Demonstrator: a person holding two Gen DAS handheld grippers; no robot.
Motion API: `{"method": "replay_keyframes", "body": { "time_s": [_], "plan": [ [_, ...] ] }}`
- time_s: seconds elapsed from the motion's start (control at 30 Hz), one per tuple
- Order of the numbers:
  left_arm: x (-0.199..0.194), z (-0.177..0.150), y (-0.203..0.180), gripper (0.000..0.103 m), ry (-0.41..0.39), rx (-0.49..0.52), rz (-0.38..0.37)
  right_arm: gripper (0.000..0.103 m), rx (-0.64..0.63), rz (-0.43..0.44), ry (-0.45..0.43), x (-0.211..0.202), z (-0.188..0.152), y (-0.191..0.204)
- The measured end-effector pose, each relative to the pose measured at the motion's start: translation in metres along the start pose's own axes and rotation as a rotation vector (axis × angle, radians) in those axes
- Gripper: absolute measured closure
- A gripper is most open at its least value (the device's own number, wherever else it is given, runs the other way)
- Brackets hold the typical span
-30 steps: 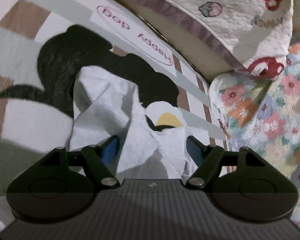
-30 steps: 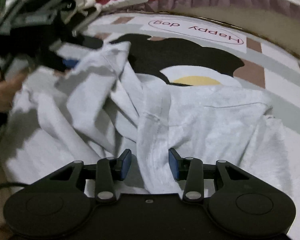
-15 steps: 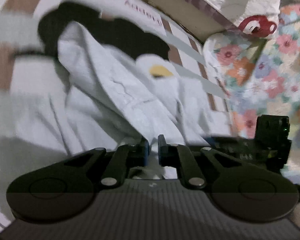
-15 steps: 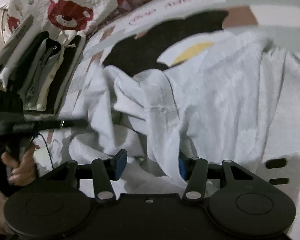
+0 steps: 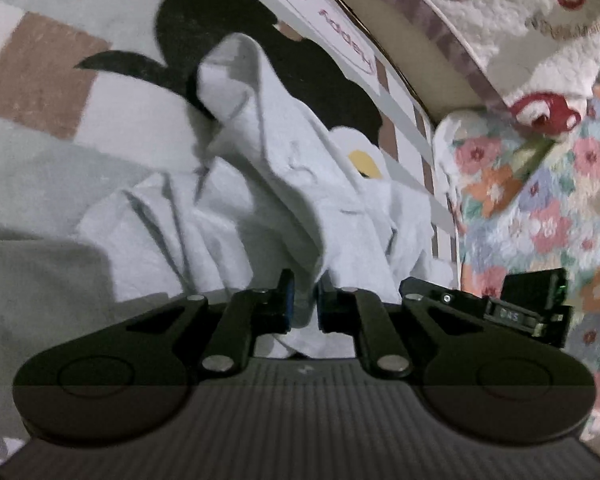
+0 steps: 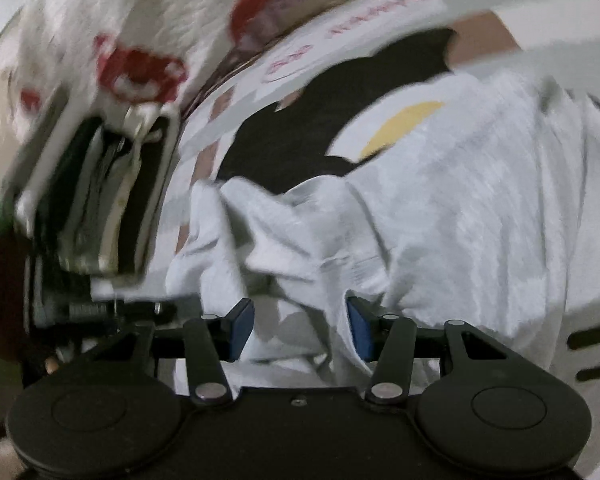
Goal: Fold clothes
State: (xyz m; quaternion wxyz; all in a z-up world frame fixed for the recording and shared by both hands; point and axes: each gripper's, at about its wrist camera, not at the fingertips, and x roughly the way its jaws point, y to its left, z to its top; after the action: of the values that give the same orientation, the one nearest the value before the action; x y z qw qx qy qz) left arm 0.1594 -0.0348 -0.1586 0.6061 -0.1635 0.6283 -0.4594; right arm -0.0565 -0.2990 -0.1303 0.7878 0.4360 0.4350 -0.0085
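Your white garment (image 5: 260, 184) lies rumpled over the black dog on the printed blanket (image 5: 40, 140). A second ago your left hand-held gripper (image 5: 305, 304) stood spread; now it pinches a fold. The right hand-held gripper (image 6: 300, 326) stays spread over cloth, so lifting can begin.

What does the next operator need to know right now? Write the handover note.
Left gripper: shut on a fold of the white garment, near its closest edge.
Right gripper: open, fingers straddling bunched cloth of the same garment, nothing clamped.
The garment lies crumpled on the dog-print blanket; a stack of folded clothes stands at the left of the right wrist view.
Done: one edge gripped. No fold made yet.
Left: close the right gripper on a second edge, spread the garment flat, then fold it.
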Motion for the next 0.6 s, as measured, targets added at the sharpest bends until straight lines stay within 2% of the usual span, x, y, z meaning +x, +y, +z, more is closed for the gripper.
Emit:
{"method": "replay_keyframes", "body": {
  "time_s": [0.1, 0.17, 0.2, 0.23, 0.27, 0.37, 0.43, 0.5, 0.53, 0.6],
  "plan": [
    [-0.004, 0.004, 0.003, 0.093, -0.012, -0.016, -0.015, 0.043, 0.086, -0.025, 0.013, 0.010, 0.003, -0.016],
    [-0.007, 0.006, 0.003, 0.093, -0.023, -0.016, -0.024, 0.043, 0.067, -0.030, 0.012, 0.013, 0.003, -0.015],
    [-0.007, 0.008, 0.004, 0.093, -0.030, -0.021, -0.029, 0.046, 0.049, -0.032, 0.002, 0.013, 0.003, -0.012],
    [-0.007, 0.010, 0.005, 0.093, -0.037, -0.026, -0.033, 0.064, 0.001, -0.043, -0.005, 0.012, 0.002, -0.006],
    [-0.007, 0.011, 0.007, 0.091, -0.043, -0.034, -0.037, 0.088, -0.067, -0.061, -0.010, 0.011, 0.002, 0.002],
    [-0.005, 0.017, 0.008, 0.088, -0.053, -0.046, -0.056, 0.092, -0.303, -0.137, -0.022, 0.008, -0.006, 0.032],
    [-0.006, 0.019, 0.007, 0.078, -0.057, -0.047, -0.071, 0.092, -0.464, -0.194, -0.027, 0.008, -0.014, 0.055],
    [-0.005, 0.021, 0.005, 0.059, -0.057, -0.046, -0.074, 0.092, -0.582, -0.233, -0.028, 0.010, -0.023, 0.071],
    [-0.005, 0.022, 0.004, 0.055, -0.057, -0.046, -0.076, 0.092, -0.625, -0.243, -0.023, 0.011, -0.027, 0.076],
    [-0.004, 0.024, 0.002, 0.039, -0.058, -0.046, -0.079, 0.092, -0.680, -0.248, -0.007, 0.011, -0.034, 0.081]
  ]
}}
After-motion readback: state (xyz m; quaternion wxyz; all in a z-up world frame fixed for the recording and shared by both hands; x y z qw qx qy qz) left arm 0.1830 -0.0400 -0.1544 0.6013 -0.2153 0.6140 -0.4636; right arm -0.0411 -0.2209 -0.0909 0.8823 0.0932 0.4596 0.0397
